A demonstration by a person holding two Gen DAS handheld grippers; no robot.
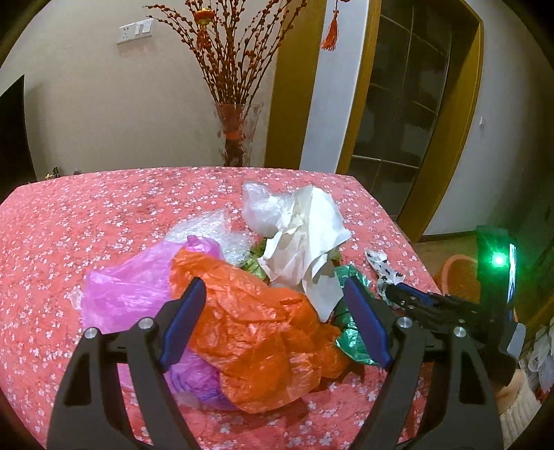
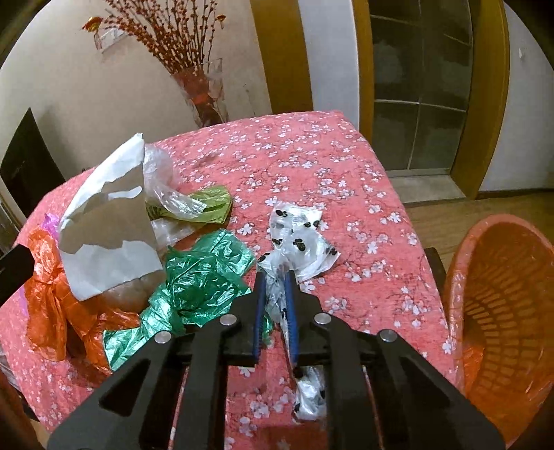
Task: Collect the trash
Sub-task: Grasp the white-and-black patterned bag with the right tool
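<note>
Your right gripper [image 2: 276, 277] is clamped on the paw-print plastic wrapper [image 2: 301, 239], which trails between its fingers. Your left gripper [image 1: 273, 294] is spread wide above the orange bag [image 1: 256, 318], gripping nothing

This is a lived-in home room: a tabletop [image 1: 86, 214] under a pink blossom-print cloth, a glass vase [image 1: 237, 135] of red dried branches hung with festive ornaments, a red tassel [image 1: 331, 33], wood-framed glass doors [image 2: 422, 86], a wall switch plate [image 1: 135, 30] and wooden flooring [image 2: 484, 214].
</note>
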